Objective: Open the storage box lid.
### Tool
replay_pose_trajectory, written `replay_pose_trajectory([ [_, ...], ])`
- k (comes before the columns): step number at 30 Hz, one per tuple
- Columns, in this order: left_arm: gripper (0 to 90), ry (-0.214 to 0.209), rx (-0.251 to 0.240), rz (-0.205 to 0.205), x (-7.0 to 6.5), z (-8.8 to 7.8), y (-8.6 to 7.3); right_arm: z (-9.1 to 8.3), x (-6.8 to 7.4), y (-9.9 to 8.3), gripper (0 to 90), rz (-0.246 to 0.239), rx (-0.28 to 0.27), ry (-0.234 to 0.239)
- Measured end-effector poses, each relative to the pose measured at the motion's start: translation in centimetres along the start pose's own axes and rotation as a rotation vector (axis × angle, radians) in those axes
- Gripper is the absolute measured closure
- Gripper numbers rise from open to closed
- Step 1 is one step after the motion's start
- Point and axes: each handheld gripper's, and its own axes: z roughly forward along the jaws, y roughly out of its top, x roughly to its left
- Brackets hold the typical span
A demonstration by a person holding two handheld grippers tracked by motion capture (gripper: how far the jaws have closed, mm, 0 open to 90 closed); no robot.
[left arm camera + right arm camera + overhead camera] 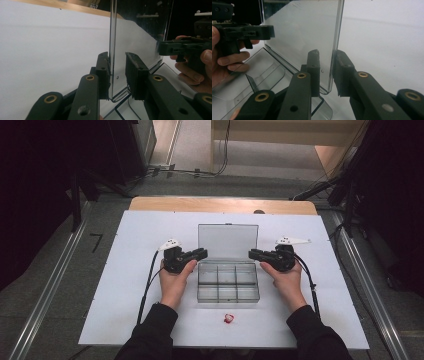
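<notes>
A clear plastic compartment box [228,287] sits mid-table, its lid [228,241] standing upright at the back. My left gripper [202,253] reaches the lid's left edge and my right gripper [251,253] its right edge. In the left gripper view the jaws [117,72] straddle the lid [140,32]: one pad touches it and a gap shows at the other. In the right gripper view the jaws [327,70] likewise straddle the lid [302,32], with a gap at the left pad. The box compartments look empty.
A small red and white object [229,318] lies on the white board [125,270] in front of the box. The board covers a wooden table [220,205]. Metal rails run along both sides on the floor.
</notes>
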Motion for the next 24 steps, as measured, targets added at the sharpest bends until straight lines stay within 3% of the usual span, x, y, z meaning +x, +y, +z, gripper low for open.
replay_pose_trajectory([
  [14, 73.2, -0.020, 0.003, -0.046, 0.5, 0.3, -0.1, 0.4, -0.7, -0.3, 73.1, 0.054, -0.011, 0.038],
  [24, 70.0, -0.016, 0.032, -0.072, 0.8, 0.6, -0.1, 0.8, -1.1, -0.5, 69.8, 0.103, -0.010, 0.053],
])
